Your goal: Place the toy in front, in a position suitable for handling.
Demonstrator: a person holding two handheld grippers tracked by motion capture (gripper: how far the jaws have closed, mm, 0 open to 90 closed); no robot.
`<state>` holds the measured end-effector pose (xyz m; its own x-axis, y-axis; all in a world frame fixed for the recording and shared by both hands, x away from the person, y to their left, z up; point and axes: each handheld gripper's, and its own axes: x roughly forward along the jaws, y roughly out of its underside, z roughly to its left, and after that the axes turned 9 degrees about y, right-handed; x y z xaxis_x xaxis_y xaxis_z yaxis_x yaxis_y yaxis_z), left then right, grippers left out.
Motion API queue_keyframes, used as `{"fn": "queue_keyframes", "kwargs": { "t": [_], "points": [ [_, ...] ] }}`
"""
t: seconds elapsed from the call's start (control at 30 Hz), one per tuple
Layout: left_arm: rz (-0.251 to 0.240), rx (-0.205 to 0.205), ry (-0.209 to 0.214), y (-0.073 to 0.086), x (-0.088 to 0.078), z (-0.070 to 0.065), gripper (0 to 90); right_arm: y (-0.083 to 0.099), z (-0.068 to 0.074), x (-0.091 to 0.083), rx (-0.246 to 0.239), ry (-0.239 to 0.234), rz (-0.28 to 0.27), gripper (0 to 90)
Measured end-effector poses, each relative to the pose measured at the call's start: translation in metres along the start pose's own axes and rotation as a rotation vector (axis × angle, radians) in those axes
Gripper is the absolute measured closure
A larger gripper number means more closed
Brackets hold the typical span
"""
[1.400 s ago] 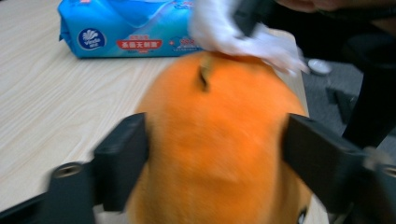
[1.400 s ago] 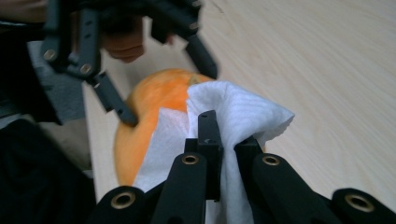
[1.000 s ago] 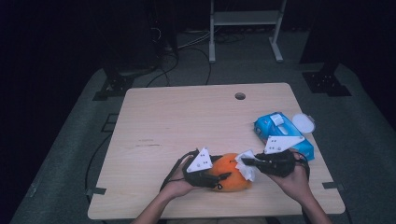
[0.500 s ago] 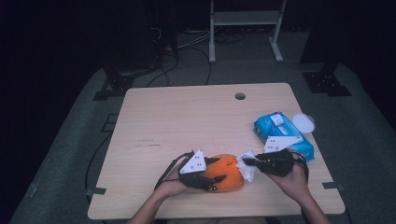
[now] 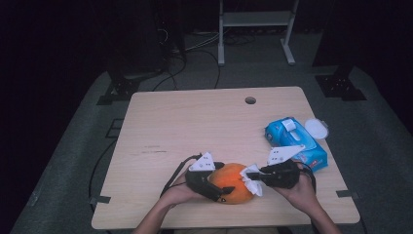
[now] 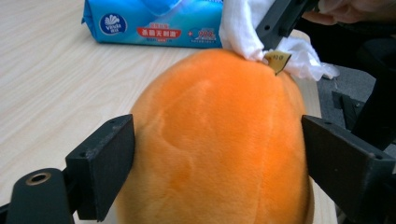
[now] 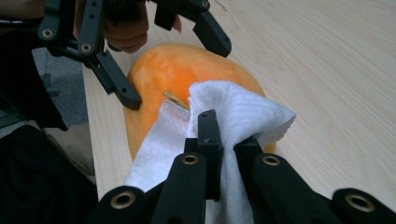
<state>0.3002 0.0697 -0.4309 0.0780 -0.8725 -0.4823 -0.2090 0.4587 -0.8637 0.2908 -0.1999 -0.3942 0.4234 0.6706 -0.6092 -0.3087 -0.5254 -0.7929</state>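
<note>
An orange plush fruit (image 5: 234,183) lies near the table's front edge. My left gripper (image 5: 221,183) reaches around it from the left. Its jaws have just been opening and now stand open, one on each side of the fruit (image 6: 219,140), the pads at its surface without squeezing. My right gripper (image 5: 254,175) comes from the right, shut on a crumpled white wipe (image 7: 243,112). The wipe (image 6: 243,28) rests against the fruit's right end beside a small tan tag (image 6: 278,59). In the right gripper view the left gripper (image 7: 175,72) straddles the fruit (image 7: 187,74).
A blue pack of wet wipes (image 5: 295,144) lies just right of the hands, with a round white lid (image 5: 316,129) beside it. The wooden table (image 5: 195,122) has a cable hole (image 5: 250,100) near its far edge. Dark floor and a rack stand beyond.
The left gripper's jaws have spread apart around the orange fruit, which stays on the table. The right gripper still holds the wipe at the fruit's end.
</note>
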Motion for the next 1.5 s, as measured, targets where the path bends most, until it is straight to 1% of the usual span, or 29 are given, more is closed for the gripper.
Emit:
{"fn": "queue_keyframes", "kwargs": {
  "t": [0.03,0.07,0.1,0.13,0.2,0.3,0.33,0.4,0.43,0.47,0.5,0.53,0.57,0.63,0.67,0.7,0.73,0.8,0.87,0.9,0.97,1.0,1.07,1.13,1.2,1.27,1.33,1.43,1.5],
  "points": [
    [0.007,0.024,-0.018,-0.001,-0.001,-0.002,22.2,-0.001,0.000,0.000,0.002,0.003,0.000,85.6],
    [0.004,0.040,-0.031,-0.002,-0.001,-0.003,30.6,-0.002,0.000,-0.001,0.002,0.012,-0.005,85.6],
    [-0.005,0.060,-0.039,-0.002,-0.001,-0.005,35.1,-0.002,0.000,-0.001,0.001,0.020,-0.008,85.7],
    [-0.028,0.092,-0.050,-0.002,-0.001,-0.006,39.6,-0.003,-0.001,-0.002,0.001,0.025,-0.012,85.7],
    [-0.059,0.134,-0.069,-0.004,-0.002,-0.007,43.8,-0.005,-0.001,-0.005,0.000,0.050,-0.022,85.7],
    [-0.103,0.201,-0.122,-0.009,0.000,-0.007,45.0,-0.010,-0.001,-0.012,0.001,0.085,-0.051,85.8],
    [-0.114,0.205,-0.120,-0.008,0.001,-0.006,44.4,-0.011,-0.001,-0.014,0.004,0.095,-0.062,85.8],
    [-0.108,0.194,-0.098,-0.005,0.004,-0.003,41.9,-0.011,-0.004,-0.015,0.012,0.091,-0.065,85.8],
    [-0.089,0.183,-0.075,-0.002,0.006,-0.001,39.9,-0.010,-0.005,-0.014,0.012,0.089,-0.062,85.8],
    [-0.094,0.168,-0.057,0.001,0.006,0.001,36.0,-0.007,-0.005,-0.010,0.013,0.084,-0.046,85.8],
    [-0.094,0.144,-0.042,0.001,0.005,0.003,32.5,-0.004,-0.006,-0.007,0.012,0.083,-0.030,85.8],
    [-0.093,0.127,-0.032,0.001,0.003,0.005,28.3,-0.001,-0.008,-0.005,0.017,0.077,-0.024,85.8],
    [-0.095,0.114,-0.032,0.001,0.001,0.006,25.0,0.001,-0.011,-0.005,0.032,0.070,-0.024,85.8],
    [-0.095,0.087,-0.029,0.002,-0.001,0.007,22.1,0.004,-0.015,-0.007,0.044,0.081,-0.015,85.8],
    [-0.092,0.092,-0.027,0.003,-0.001,0.007,23.1,0.006,-0.017,-0.008,0.060,0.071,-0.017,85.8],
    [-0.089,0.107,-0.022,0.004,-0.001,0.006,25.4,0.008,-0.018,-0.008,0.071,0.059,-0.019,85.8],
    [-0.083,0.115,-0.024,0.003,0.000,0.005,28.3,0.008,-0.018,-0.008,0.070,0.057,-0.016,85.8],
    [-0.073,0.135,-0.028,0.002,0.000,0.004,31.1,0.005,-0.015,-0.009,0.060,0.068,-0.015,85.8],
    [-0.067,0.165,-0.018,0.002,0.002,0.000,32.0,0.000,-0.011,-0.009,0.045,0.063,-0.028,85.7],
    [-0.059,0.181,-0.021,0.001,0.003,-0.001,32.0,-0.002,-0.007,-0.008,0.026,0.057,-0.035,85.7],
    [-0.055,0.181,-0.025,0.001,0.003,-0.002,31.6,-0.007,-0.002,-0.008,-0.004,0.054,-0.037,85.7],
    [-0.056,0.179,-0.022,0.002,0.002,-0.001,31.6,-0.007,-0.001,-0.007,-0.014,0.058,-0.037,85.7],
    [-0.056,0.171,-0.022,0.004,0.000,0.001,31.5,-0.004,-0.005,-0.008,0.004,0.053,-0.040,85.8],
    [-0.059,0.156,-0.020,0.006,-0.003,0.004,30.5,0.003,-0.012,-0.008,0.025,0.072,-0.021,85.8],
    [-0.067,0.140,-0.015,0.008,-0.005,0.006,30.3,0.010,-0.018,-0.009,0.055,0.070,-0.014,85.7],
    [-0.070,0.137,-0.012,0.008,-0.004,0.007,30.3,0.014,-0.020,-0.009,0.073,0.066,-0.011,85.7],
    [-0.068,0.146,-0.015,0.006,-0.002,0.005,30.1,0.011,-0.017,-0.010,0.058,0.072,-0.013,85.7],
    [-0.053,0.173,-0.020,0.001,0.002,-0.001,29.9,0.001,-0.007,-0.009,0.026,0.056,-0.043,85.7],
    [-0.046,0.187,-0.024,0.000,0.003,-0.005,29.7,-0.005,0.000,-0.008,0.000,0.055,-0.058,85.6]
  ]
}}
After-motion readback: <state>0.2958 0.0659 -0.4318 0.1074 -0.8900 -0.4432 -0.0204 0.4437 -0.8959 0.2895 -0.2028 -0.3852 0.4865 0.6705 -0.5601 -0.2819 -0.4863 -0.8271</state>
